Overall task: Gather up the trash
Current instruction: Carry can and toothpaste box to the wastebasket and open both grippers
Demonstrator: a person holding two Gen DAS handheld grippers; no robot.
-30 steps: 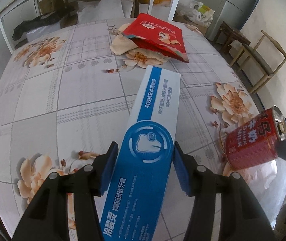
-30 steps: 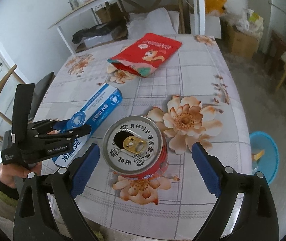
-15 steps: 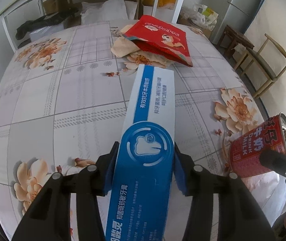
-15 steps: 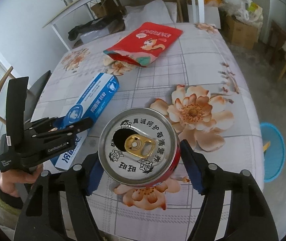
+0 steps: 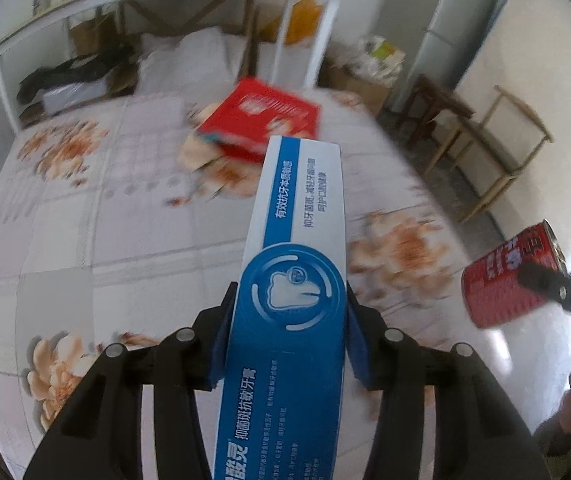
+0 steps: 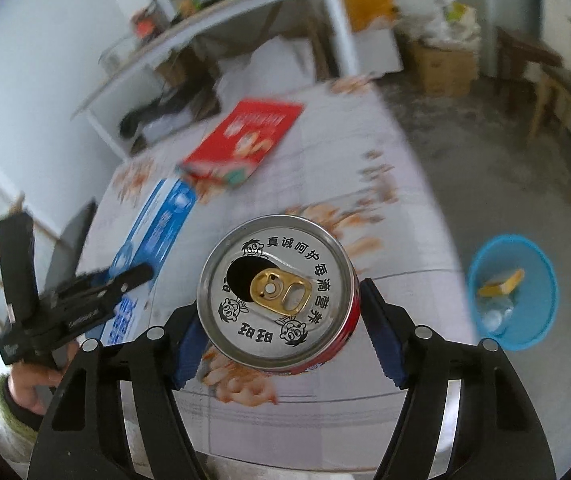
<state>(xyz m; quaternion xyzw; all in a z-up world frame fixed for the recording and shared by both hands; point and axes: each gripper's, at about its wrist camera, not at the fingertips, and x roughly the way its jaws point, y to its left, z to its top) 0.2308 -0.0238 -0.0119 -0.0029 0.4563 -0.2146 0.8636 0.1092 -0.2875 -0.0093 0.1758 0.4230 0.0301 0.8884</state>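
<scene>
Blue pads of the left claw (image 5: pixel 287 332) press both long sides of the box (image 5: pixel 291 312), a toothpaste carton, near its middle, so the claw is closed on it at about half its span. Gripping across the narrow width looks like the reason the long carton stays in line with the fingers and juts forward over the counter (image 5: pixel 85 216) instead of drooping. In this left view the box appears lifted clear of the flowered cloth. Further back a red bag (image 5: pixel 259 122) lies flat on the counter, not yet collected. At the right edge the can (image 5: pixel 511 276) hangs tilted in the other claw, beyond the counter's rim.

From the right wrist, the right claw (image 6: pixel 279 316) holds the can (image 6: pixel 277 290) across its round body, pads on opposite sides, jaws set fairly wide because the can is wide. Its opened lid faces the camera, which suits a sideways grasp around the wall. The can appears raised above the counter (image 6: pixel 325 184) near its front edge. On the floor to the right stands a blue bin (image 6: pixel 541 280) with some scraps already inside; it is probably where both items belong. At the left, a hand (image 6: pixel 31 388) carries the left claw (image 6: pixel 125 276) with the box (image 6: pixel 153 232), and the bag (image 6: pixel 245 136) sits behind.
</scene>
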